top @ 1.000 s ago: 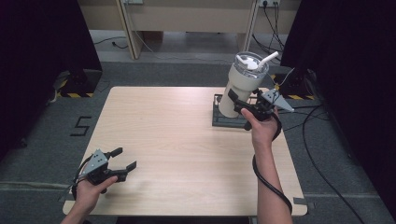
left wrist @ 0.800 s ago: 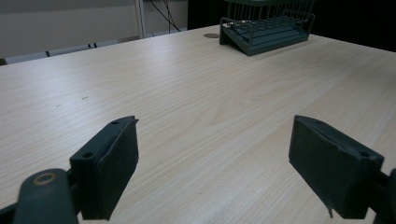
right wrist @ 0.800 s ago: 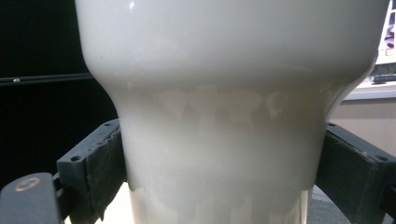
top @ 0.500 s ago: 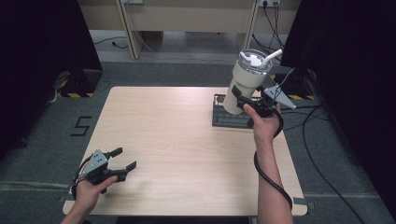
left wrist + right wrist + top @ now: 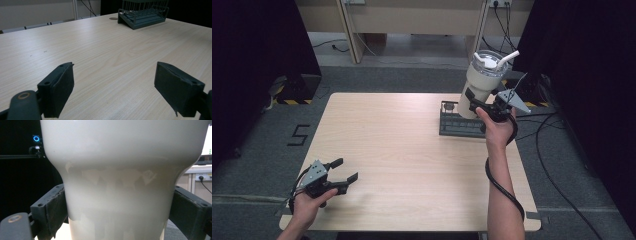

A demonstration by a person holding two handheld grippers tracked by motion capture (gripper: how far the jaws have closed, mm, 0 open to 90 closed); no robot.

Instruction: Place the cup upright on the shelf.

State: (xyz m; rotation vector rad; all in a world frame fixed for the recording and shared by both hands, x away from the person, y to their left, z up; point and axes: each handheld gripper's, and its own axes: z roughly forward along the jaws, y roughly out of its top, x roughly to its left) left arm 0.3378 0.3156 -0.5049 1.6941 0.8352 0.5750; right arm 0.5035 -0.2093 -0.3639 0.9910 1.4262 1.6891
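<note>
The right gripper (image 5: 472, 101) holds a cream tumbler (image 5: 482, 82) in the air, above the far right part of the wooden table (image 5: 412, 150). Its two jaws press on the narrow lower part of the tumbler, one on each side, and the right gripper view shows both pads touching the cream wall (image 5: 120, 195). The tumbler is a little tilted. It has a clear lid (image 5: 488, 58) and a white straw (image 5: 508, 58) which leans to the right. Under and beside it, a dark wire rack (image 5: 458, 125) lies on the table, and the tumbler does not touch it in the high view.

The left gripper (image 5: 343, 171) is near the front left corner of the table, in the person's left hand (image 5: 309, 202). Its jaws are wide apart and hold nothing; the left gripper view shows bare wood between them. It is well apart from the tumbler and the rack (image 5: 143, 12).
</note>
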